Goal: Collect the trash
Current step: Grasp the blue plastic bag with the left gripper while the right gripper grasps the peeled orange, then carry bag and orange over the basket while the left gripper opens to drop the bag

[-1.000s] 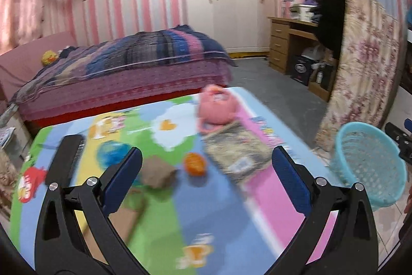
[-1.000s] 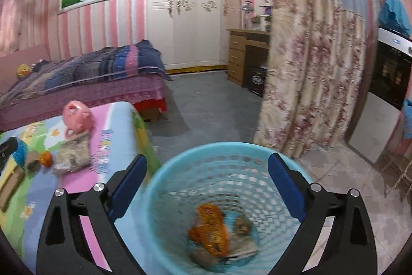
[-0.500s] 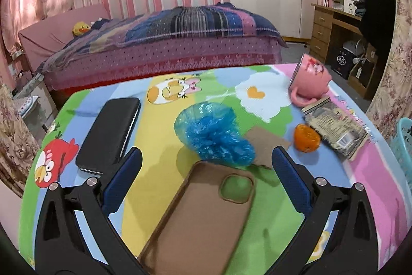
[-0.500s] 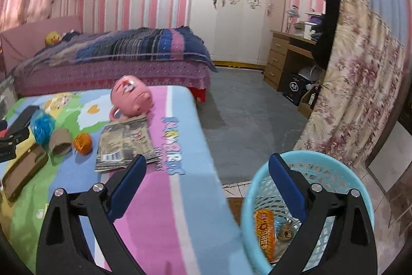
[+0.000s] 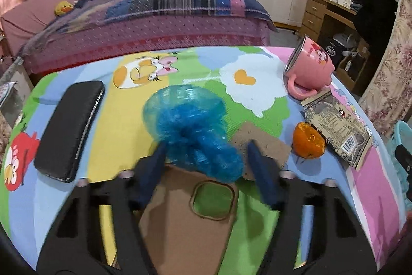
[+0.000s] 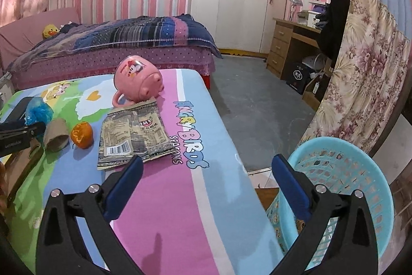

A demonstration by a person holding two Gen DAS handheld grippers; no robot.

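A crumpled blue plastic bag [image 5: 191, 130] lies on the cartoon tablecloth [image 5: 121, 117]. My left gripper [image 5: 206, 153] has its fingers on either side of the bag's near end, closing in but still apart. Beside the bag lie a cardboard tube [image 5: 260, 146], an orange peel [image 5: 309, 141] and an empty snack wrapper [image 5: 337, 130]. My right gripper [image 6: 206, 177] is open and empty above the table's right edge, next to the turquoise trash basket [image 6: 347, 187]. The bag [image 6: 38, 110], tube [image 6: 55, 138], peel [image 6: 82, 134] and wrapper [image 6: 134, 133] also show in the right wrist view.
A brown phone case [image 5: 185, 221] lies under the left gripper. A black case [image 5: 69, 128] lies at the left. A pink mug [image 5: 309, 68] lies tipped at the back right. A bed stands behind the table; a floral curtain and a desk stand at the right.
My left gripper moved forward to the blue bag and its fingers narrowed around it. My right gripper swung from over the basket back toward the table.
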